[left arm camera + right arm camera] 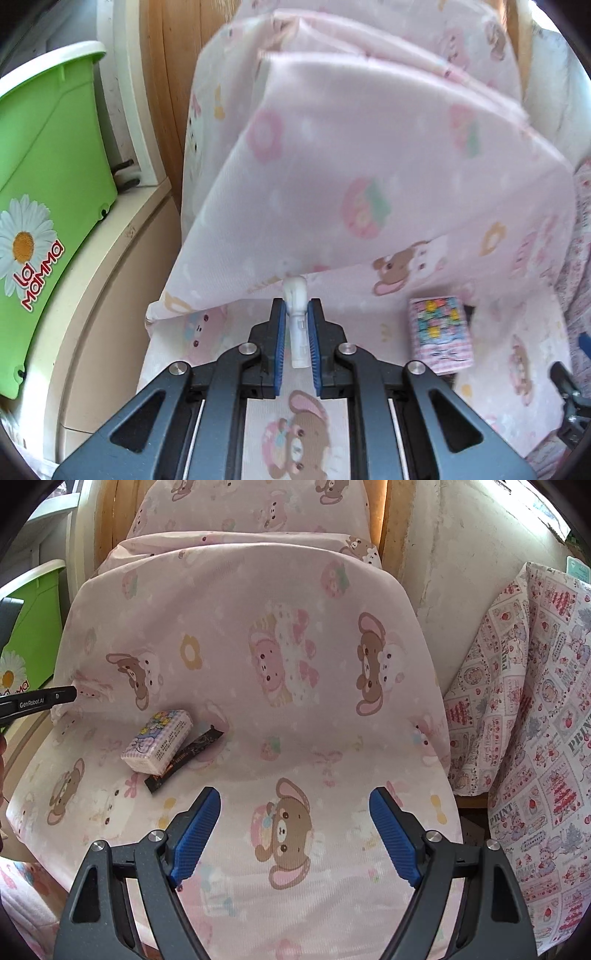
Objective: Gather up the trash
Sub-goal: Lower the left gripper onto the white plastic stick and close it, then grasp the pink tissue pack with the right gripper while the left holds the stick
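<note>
We see a small white plastic piece pinched upright between the blue pads of our left gripper, above the pink bear-print bedding. Our right gripper hangs wide and empty, with a tissue pack lying on a dark wrapper nearby.

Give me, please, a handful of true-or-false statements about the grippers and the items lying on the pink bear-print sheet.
1. The left gripper is shut on a small white plastic piece. True.
2. The right gripper holds the tissue pack. False: its jaws stand open and empty.
3. The tissue pack lies partly on a dark wrapper. True.
4. A red bin stands to the left. False: the bin is green, with a daisy.
</note>
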The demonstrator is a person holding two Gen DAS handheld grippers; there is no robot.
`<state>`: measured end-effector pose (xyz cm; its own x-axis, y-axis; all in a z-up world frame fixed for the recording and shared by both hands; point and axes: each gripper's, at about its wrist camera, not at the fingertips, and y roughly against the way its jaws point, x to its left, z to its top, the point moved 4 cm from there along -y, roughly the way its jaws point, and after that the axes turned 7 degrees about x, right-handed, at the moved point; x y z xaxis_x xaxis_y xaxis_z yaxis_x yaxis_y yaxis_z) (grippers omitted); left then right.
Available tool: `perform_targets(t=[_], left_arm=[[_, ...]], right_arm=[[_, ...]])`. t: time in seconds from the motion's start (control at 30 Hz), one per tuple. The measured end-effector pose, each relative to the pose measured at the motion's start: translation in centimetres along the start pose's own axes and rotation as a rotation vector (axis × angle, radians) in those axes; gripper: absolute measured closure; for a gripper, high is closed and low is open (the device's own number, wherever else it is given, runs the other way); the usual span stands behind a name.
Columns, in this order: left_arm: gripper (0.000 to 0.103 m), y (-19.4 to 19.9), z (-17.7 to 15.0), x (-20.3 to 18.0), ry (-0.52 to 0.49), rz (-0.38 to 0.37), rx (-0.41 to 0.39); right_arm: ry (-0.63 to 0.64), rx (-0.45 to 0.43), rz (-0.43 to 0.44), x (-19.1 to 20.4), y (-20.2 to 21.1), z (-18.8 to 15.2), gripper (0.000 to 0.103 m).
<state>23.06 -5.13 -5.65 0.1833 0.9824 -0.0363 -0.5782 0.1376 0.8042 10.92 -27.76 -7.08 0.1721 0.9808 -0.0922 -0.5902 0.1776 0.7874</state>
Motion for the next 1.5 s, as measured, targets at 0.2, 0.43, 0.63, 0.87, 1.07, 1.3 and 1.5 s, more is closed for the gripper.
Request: perform_targets(t=[0.2,0.43,0.63,0.87,1.07,1.3,1.5], left_arm=[[0.092,3.1,0.2,0.3,0.025,-0.031,-0.089],[0.092,3.5,1.2,2.2,0.068,-0.009,-0.119],[0.092,2.7,1.8,3.5,0.109,0.004,-0.121],[0.092,2.4,2.0,4.0,0.132,0.007,-0.115],[0.091,2.7,2.1,3.9,0.134,0.012,-0.133],[0.091,2.3,2.0,3.6,0.109,0.033,-0.129],[0.092,2.5,1.8,3.4,0.087,0.043,-0.136]], right_arm=[[-0.031,-0.038,0.055,1.9,0.3,1.2,0.019],[-0.108,-0.184,0.191,4.7,2.0,2.2,0.017],[-0.051,-0.117,0.195,8.9,-0.3,2.4,0.016],[0.018,0.035,0.101,12.5,-6.0,2.9,0.016],[0.144,0.022,0.029,16.1,-7.2,3.1,0.016],[0.091,0.082,-0.015,16.6,-9.3,2.9,0.017],[0.039,0.082,0.051,15.8,-9.7,3.4,0.038]])
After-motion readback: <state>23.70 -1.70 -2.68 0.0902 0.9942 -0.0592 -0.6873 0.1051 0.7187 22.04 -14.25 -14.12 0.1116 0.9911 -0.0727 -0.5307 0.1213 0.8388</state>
